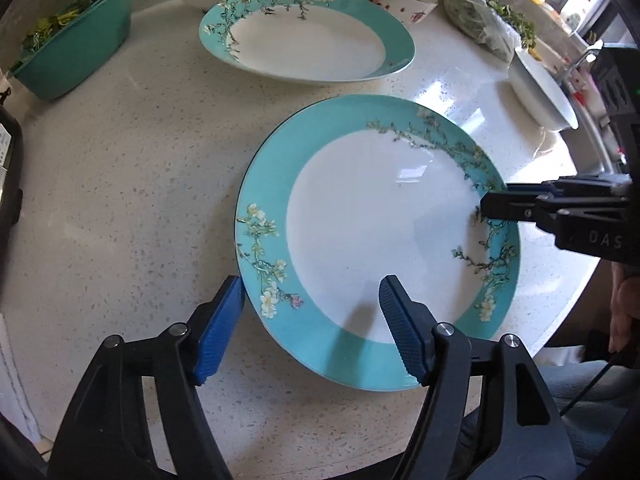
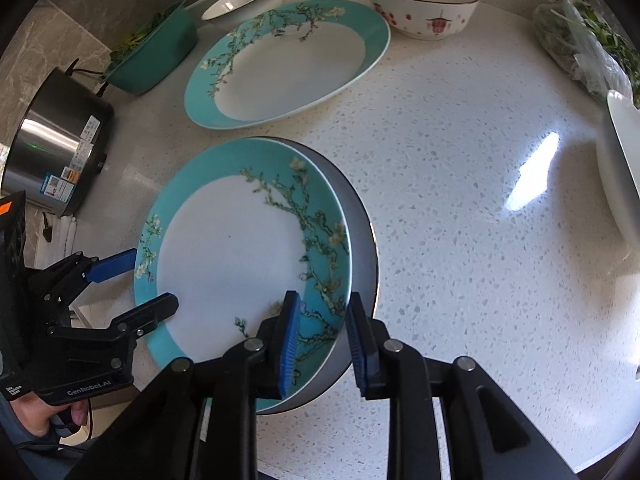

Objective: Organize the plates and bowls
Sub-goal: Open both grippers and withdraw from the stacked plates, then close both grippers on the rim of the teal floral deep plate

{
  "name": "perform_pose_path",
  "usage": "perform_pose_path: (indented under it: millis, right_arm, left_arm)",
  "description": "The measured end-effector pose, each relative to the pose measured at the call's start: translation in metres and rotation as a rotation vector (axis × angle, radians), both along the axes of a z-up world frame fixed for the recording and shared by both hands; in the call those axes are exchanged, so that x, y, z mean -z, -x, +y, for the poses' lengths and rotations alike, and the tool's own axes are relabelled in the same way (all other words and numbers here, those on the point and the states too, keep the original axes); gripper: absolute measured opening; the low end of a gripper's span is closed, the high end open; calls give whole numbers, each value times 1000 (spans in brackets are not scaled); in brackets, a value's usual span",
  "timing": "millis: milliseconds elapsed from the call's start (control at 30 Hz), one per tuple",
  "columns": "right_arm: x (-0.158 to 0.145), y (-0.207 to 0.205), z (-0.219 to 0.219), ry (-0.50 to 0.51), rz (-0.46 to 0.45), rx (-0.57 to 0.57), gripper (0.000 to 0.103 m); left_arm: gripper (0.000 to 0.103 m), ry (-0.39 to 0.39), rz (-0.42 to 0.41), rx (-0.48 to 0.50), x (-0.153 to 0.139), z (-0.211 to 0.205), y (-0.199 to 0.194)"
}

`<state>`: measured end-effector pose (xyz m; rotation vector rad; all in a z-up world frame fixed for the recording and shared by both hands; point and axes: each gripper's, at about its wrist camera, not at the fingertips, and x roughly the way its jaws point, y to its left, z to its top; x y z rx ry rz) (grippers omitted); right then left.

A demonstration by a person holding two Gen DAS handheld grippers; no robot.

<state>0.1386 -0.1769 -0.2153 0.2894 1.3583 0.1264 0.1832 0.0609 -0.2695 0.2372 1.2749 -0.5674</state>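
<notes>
Near plate (image 2: 224, 256) at frame centre apparently just set down, left gripper (image 1: 312, 332) wide open astride its rim, right gripper (image 2: 324, 340) narrowly open astride the opposite rim; next, withdrawing and fetching a bowl (image 2: 420, 4).

The left gripper (image 1: 312, 320) stands with its fingers spread astride the near rim of the teal plate (image 1: 276, 204), pads clear of it; bare countertop (image 1: 120, 200) lies open to the outside of its left finger. The right gripper (image 2: 324, 344) straddles the opposite rim with narrow gaps each side. Beyond its fingers a wide stretch of counter is free. Ahead of both, a second teal plate (image 2: 288, 64), a white bowl (image 2: 244, 0) and a patterned bowl (image 2: 420, 4) block the way. A green tub (image 1: 76, 44) and a metal pot (image 2: 56, 140) close the left side; bagged greens (image 2: 584, 40) and a white dish (image 2: 620, 164) the right.
</notes>
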Motion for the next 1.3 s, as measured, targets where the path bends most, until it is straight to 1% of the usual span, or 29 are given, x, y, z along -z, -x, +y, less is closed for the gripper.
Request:
perform_pose_path:
  millis: [100, 133, 267, 300, 367, 433, 467, 500, 533, 567, 600, 633, 667, 700, 733, 767, 800, 867, 900, 967, 1000, 1067, 1200, 1267, 1300]
  right_arm:
    - [-2, 3, 3, 36, -6, 2, 30]
    - [-3, 4, 4, 48, -11, 0, 30]
    - [-5, 3, 9, 117, -25, -43, 31]
    - [-5, 2, 12, 141, -33, -64, 33]
    - [-5, 2, 11, 130, -39, -82, 36]
    - [-6, 1, 6, 102, -43, -80, 36]
    - [-9, 1, 0, 79, -53, -74, 37]
    - [-13, 1, -5, 59, -67, -67, 42]
    - [-21, 0, -18, 4, -107, -51, 48]
    - [-27, -1, -27, -32, -134, -38, 63]
    - [-35, -3, -46, -104, -189, -2, 82]
    - [-38, -5, -60, -154, -222, 32, 89]
    - [-41, -9, -81, -230, -259, 94, 94]
    - [-41, -14, -99, -298, -273, 150, 95]
    - [-39, -22, -112, -349, -269, 185, 96]
    - [-34, -33, -126, -388, -250, 224, 96]
    - [-31, -43, -134, -396, -232, 255, 96]
    - [-27, -55, -142, -439, -223, 285, 97]
    - [-25, -61, -143, -473, -225, 282, 97]
    - [-23, -73, -136, -465, -234, 260, 97]
    - [-21, -77, -132, -458, -243, 243, 97]
    - [-14, -89, -121, -443, -228, 225, 97]
    - [4, -105, -116, -456, -199, 261, 97]
    - [10, -113, -114, -459, -185, 269, 96]
    - [14, -115, -115, -463, -182, 269, 94]
  left_arm:
    - [68, 26, 2, -10, 0, 4, -1]
    - [71, 35, 3, -12, 1, 3, -1]
    - [73, 37, 1, -23, 1, 1, -4]
    - [73, 38, 3, -29, 1, 1, -5]
    - [72, 48, 16, -44, 0, 1, -8]
    - [72, 89, 33, -72, -5, 4, -10]
    - [73, 108, 28, -91, -12, 8, -10]
    - [73, 116, 17, -100, -19, 10, -12]
    - [74, 127, 0, -108, -27, 13, -15]
    - [75, 145, -21, -123, -37, 17, -20]
    - [76, 168, -29, -144, -45, 21, -25]
    - [85, 205, -26, -167, -51, 26, -32]
    - [96, 251, -19, -194, -58, 31, -41]
    - [100, 304, -16, -230, -64, 39, -52]
    - [103, 341, -9, -253, -66, 43, -62]
    - [103, 381, 8, -278, -67, 48, -75]
    - [103, 394, 16, -292, -67, 50, -86]
    - [103, 380, 11, -295, -65, 50, -107]
    - [103, 366, -15, -282, -66, 47, -115]
    - [103, 343, -72, -250, -65, 41, -130]
    - [103, 326, -76, -240, -60, 37, -143]
    - [103, 324, -44, -232, -48, 33, -163]
    - [103, 322, 73, -229, -18, 23, -210]
    - [103, 312, 121, -206, -7, 15, -221]
    - [103, 306, 131, -200, -2, 11, -228]
